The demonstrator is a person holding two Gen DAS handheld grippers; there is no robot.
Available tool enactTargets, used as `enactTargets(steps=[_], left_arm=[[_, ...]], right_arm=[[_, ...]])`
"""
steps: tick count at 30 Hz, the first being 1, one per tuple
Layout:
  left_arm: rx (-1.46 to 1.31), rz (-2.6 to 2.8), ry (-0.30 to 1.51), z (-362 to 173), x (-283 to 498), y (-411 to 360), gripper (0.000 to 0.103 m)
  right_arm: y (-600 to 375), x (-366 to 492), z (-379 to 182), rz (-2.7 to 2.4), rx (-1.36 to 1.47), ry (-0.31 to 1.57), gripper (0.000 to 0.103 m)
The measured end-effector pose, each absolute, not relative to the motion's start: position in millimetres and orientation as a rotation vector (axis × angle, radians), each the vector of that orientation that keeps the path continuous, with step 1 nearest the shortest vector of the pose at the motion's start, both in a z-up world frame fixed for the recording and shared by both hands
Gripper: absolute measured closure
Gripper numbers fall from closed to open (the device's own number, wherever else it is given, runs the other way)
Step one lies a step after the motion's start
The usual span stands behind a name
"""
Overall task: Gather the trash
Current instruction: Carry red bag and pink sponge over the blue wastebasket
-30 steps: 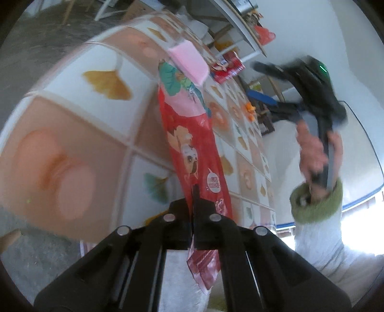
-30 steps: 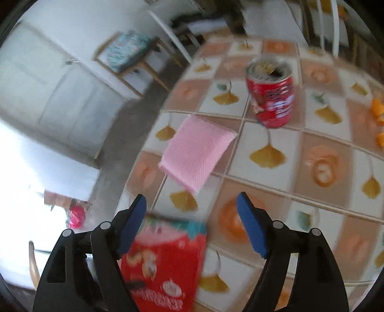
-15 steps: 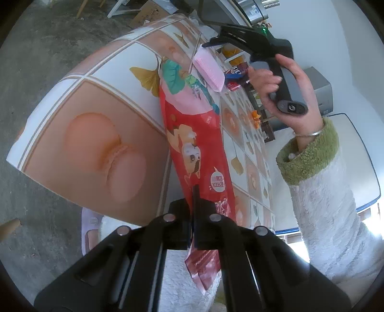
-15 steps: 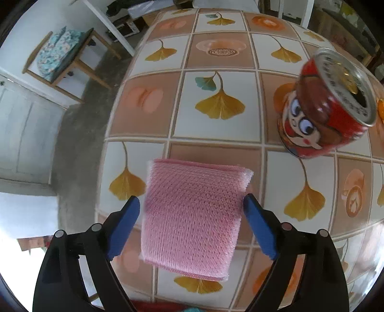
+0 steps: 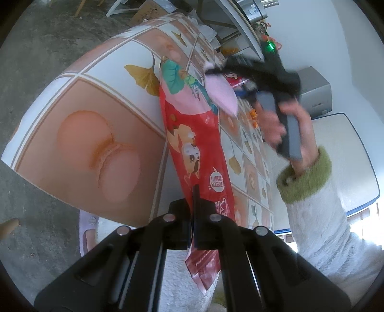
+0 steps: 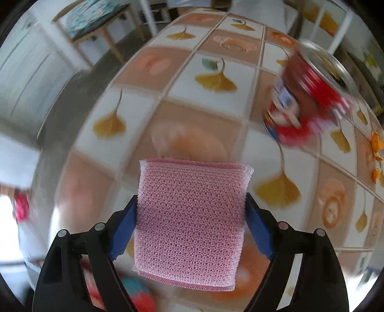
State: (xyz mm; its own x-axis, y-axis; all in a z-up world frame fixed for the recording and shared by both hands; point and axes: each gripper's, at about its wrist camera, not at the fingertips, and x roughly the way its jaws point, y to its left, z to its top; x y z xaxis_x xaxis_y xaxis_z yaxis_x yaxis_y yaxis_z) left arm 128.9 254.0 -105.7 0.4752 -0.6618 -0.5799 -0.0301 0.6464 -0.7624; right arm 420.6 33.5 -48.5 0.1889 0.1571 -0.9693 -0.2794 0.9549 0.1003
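Note:
My left gripper [image 5: 193,204] is shut on a red snack bag [image 5: 196,144] and holds it at the near edge of the tiled table [image 5: 96,124]. My right gripper [image 6: 190,216] is shut on a pink mesh sponge [image 6: 192,220], lifted off the table. In the left wrist view the sponge [image 5: 222,92] hangs from the right gripper over the bag's far end. A red drink can [image 6: 309,96] stands on the table [image 6: 211,100] to the right, blurred.
Orange peel bits [image 6: 376,156] lie at the table's right edge. A wooden stool with a patterned cushion [image 6: 91,21] stands on the floor beyond the table. A grey box [image 5: 314,93] and cluttered shelves [image 5: 240,19] are past the far end.
My right gripper has closed on the pink sponge and lifted it off the table. My left gripper still holds the red bag in much the same place.

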Motion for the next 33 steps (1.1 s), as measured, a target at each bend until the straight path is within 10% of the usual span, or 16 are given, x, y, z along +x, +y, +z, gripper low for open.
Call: enactTargets(steps=[33], left_arm=[[-0.734, -0.438, 1.046, -104, 142, 215, 0.103]], right_arm=[[-72, 264, -41, 0.324, -0.238, 1.184, 0.013]])
